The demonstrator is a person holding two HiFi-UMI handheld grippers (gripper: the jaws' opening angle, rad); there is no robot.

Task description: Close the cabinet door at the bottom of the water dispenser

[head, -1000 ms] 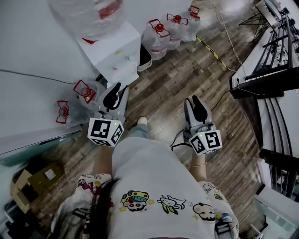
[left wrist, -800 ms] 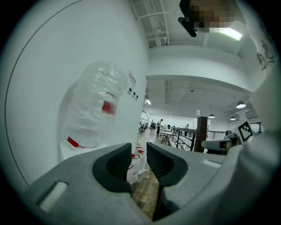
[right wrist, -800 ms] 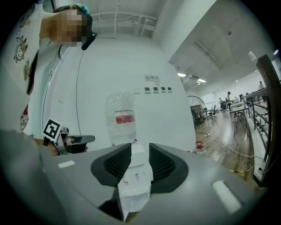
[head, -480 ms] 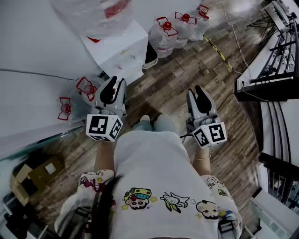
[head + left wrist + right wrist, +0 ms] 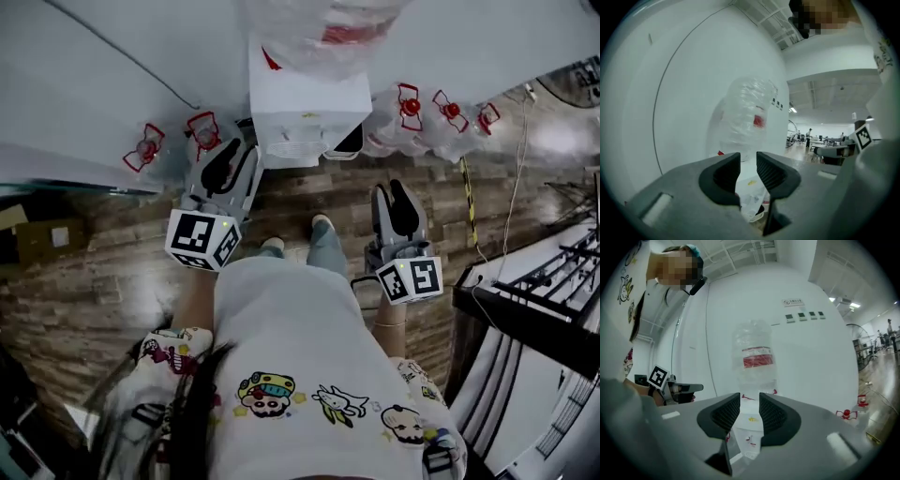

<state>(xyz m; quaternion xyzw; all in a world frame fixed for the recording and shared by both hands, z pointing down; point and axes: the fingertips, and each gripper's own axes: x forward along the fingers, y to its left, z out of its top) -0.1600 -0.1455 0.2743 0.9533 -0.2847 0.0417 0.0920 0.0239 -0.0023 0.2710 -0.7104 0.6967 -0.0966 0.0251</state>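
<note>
The white water dispenser (image 5: pixel 305 117) stands against the wall straight ahead, with a clear bottle (image 5: pixel 323 28) on top. Its dark cabinet door (image 5: pixel 349 141) hangs open at the lower right side. My left gripper (image 5: pixel 234 155) is held just left of the dispenser's front, and my right gripper (image 5: pixel 392 192) is a little short of the door. Both are open by a narrow gap with nothing between the pads. In the left gripper view the jaws (image 5: pixel 748 171) frame the dispenser (image 5: pixel 751 190) and the bottle (image 5: pixel 747 117). The right gripper (image 5: pixel 750 411) also points at the dispenser (image 5: pixel 749 423).
Several spare water jugs with red caps stand on the floor right of the dispenser (image 5: pixel 412 108) and two to its left (image 5: pixel 202 131). A cardboard box (image 5: pixel 42 239) lies far left. A black rack (image 5: pixel 525 319) and a floor cable (image 5: pixel 511 206) are on the right.
The view has swung round, so the dispenser now stands straight ahead instead of up left. Both grippers have come nearer to it. The gaps between the jaws look the same.
</note>
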